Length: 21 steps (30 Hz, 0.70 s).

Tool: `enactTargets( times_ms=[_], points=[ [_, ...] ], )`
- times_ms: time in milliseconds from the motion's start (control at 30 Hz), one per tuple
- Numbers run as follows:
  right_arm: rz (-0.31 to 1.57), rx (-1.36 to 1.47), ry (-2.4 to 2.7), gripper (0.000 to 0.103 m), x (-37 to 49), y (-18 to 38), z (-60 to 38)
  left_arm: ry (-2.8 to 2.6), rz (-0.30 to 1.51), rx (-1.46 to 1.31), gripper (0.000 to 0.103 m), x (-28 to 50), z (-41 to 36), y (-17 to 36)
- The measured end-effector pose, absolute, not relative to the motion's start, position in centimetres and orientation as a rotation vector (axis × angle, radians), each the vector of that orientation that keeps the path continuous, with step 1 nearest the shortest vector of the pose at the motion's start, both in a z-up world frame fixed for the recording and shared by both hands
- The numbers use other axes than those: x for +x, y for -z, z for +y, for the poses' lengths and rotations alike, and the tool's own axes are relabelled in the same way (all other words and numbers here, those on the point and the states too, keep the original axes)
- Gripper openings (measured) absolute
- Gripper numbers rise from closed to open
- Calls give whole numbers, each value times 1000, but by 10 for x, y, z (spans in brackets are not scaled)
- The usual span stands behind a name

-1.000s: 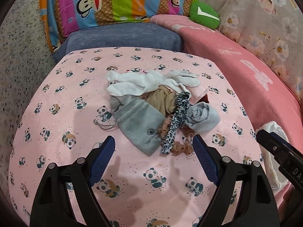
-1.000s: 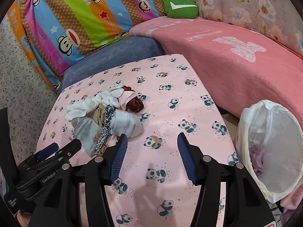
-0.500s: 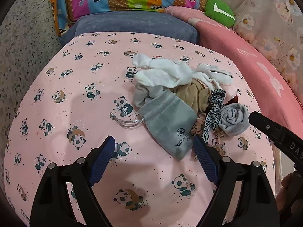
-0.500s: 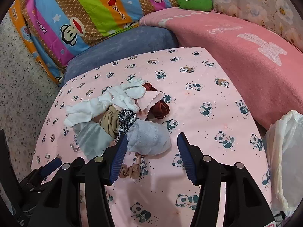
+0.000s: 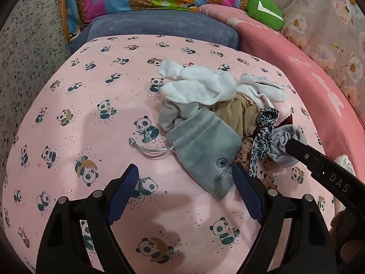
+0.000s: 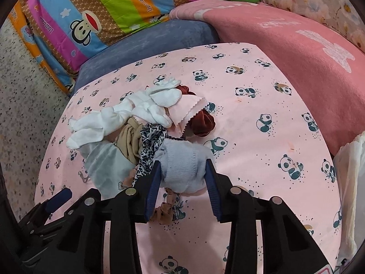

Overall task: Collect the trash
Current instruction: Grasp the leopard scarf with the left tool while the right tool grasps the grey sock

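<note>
Fingers of the right gripper close around a rolled grey sock at the pile's near edge on the panda-print bed; a clean lift should leave the leopard-print band behind.

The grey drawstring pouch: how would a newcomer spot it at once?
Look at the pink panda-print cloth and the heap of small fabric items on it. The grey drawstring pouch lies at the heap's near edge, below the white socks. It alone has printed lettering and a silver cord loop trailing onto the cloth.
</note>
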State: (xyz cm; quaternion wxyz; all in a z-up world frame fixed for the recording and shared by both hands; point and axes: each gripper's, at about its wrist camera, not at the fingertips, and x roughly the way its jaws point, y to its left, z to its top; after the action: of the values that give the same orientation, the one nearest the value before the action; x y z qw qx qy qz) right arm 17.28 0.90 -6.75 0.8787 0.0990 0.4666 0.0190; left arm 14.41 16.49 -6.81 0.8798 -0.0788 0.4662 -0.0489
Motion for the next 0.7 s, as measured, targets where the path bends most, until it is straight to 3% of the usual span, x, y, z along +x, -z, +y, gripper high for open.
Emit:
enactTargets(
  times_ms=[200,700],
  points=[
    [955,206,-45,24,165,61,4,115,965,-150,80,146,156,64],
    [866,296,57,24,123,27,-60,232,924,-88,78,173,93,57]
  ],
)
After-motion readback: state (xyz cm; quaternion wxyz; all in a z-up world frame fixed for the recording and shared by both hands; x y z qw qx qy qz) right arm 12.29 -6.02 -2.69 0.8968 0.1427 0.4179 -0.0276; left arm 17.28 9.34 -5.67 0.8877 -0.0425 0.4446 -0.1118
